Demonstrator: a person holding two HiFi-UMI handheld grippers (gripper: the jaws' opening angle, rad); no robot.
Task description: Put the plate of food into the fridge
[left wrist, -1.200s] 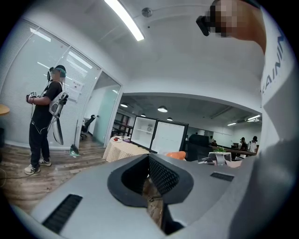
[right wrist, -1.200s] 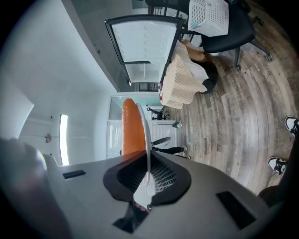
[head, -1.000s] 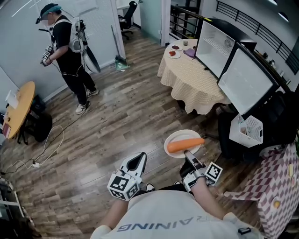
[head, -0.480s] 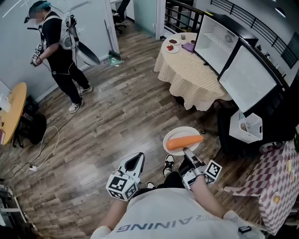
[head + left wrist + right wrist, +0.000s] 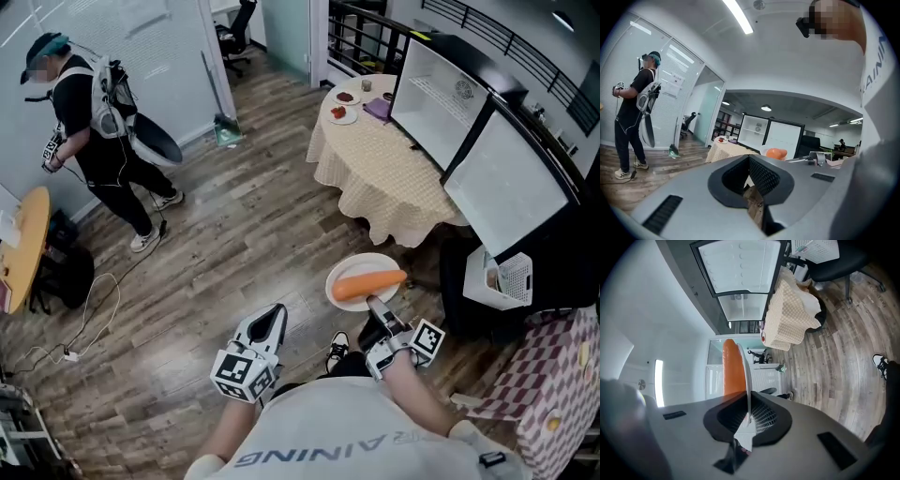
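Orange carrot (image 5: 368, 284) on a white plate (image 5: 366, 262). The grey left tool (image 5: 272, 319) and right tool (image 5: 375, 305) carry black-and-white square markers. Brown wood-plank floor (image 5: 234, 244). At 1 o'clock, a cream checked tablecloth (image 5: 375, 159) and a black-framed, white-lined fridge (image 5: 441, 89). At 4 o'clock, a maroon-and-white chequered cloth (image 5: 553, 375). At 10 o'clock, a person (image 5: 94, 141) in black, with a teal cap (image 5: 52, 45).

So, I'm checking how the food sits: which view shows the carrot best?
The head view: the whole carrot lies across the plate. The right gripper view shows part beside the plate's rim; the left gripper view, only an orange end.
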